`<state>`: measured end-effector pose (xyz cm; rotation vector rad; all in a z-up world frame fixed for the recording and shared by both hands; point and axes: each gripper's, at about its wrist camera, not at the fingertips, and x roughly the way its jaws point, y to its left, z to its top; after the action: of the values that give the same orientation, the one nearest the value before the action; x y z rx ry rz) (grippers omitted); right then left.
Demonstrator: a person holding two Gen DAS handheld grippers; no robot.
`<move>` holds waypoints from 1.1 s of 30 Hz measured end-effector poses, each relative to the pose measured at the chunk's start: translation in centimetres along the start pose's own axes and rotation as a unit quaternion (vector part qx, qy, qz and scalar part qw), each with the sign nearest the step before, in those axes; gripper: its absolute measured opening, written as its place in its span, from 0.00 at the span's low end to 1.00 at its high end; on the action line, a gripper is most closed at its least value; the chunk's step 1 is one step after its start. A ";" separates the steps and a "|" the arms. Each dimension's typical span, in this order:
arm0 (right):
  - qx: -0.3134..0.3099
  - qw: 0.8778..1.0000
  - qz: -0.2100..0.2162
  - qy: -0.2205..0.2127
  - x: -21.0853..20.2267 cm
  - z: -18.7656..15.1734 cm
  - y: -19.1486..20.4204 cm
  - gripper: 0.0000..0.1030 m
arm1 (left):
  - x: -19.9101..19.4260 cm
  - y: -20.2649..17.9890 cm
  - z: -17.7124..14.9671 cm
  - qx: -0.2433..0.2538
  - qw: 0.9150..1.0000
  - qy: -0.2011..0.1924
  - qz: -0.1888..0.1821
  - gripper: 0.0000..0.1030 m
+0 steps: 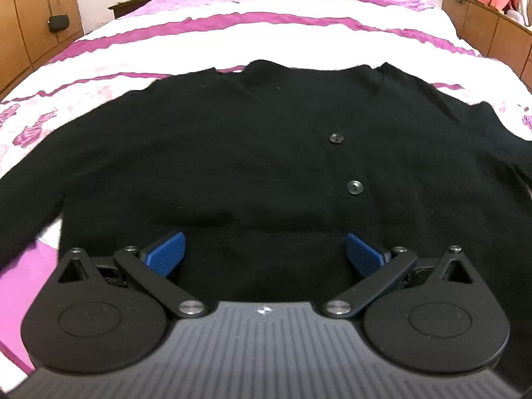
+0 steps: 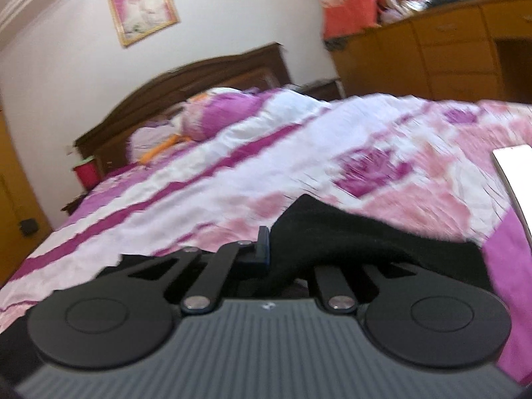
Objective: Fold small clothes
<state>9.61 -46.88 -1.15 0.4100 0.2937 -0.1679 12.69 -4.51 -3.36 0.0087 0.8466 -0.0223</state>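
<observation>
Cardigan (image 1: 266, 153) lies flat & unfolded on bed (image 1: 266, 36), buttons up. Left tongs (image 1: 265, 254) gape wide over its hem, gripping nothing. Right tongs (image 2: 282, 252) clamped on black fabric, prob. a sleeve. Folding barely begun; all folds left.

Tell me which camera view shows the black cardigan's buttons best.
The left wrist view. There the black cardigan lies spread flat on the bed with two buttons plainly visible down its front. The right wrist view shows only a bunched fold of the cardigan at the right hand-held gripper, blurred, with no buttons.
</observation>
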 end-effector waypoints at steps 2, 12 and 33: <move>-0.019 1.000 0.014 -0.006 -0.4 0.5 1.6 0.07 | -0.7 0.5 0.0 -0.003 1.000 -0.009 0.000 1.00; -0.121 0.985 0.122 -0.035 -3.0 1.5 12.3 0.07 | -4.3 3.9 0.2 -0.033 0.998 -0.052 0.003 1.00; -0.225 0.931 0.218 0.185 1.9 -13.1 23.9 0.08 | -3.2 10.8 -2.0 -0.082 0.995 -0.047 0.031 1.00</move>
<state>13.38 -20.01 -4.49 0.0374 0.5901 0.4147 9.30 6.37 -2.30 -0.1193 0.7510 0.1036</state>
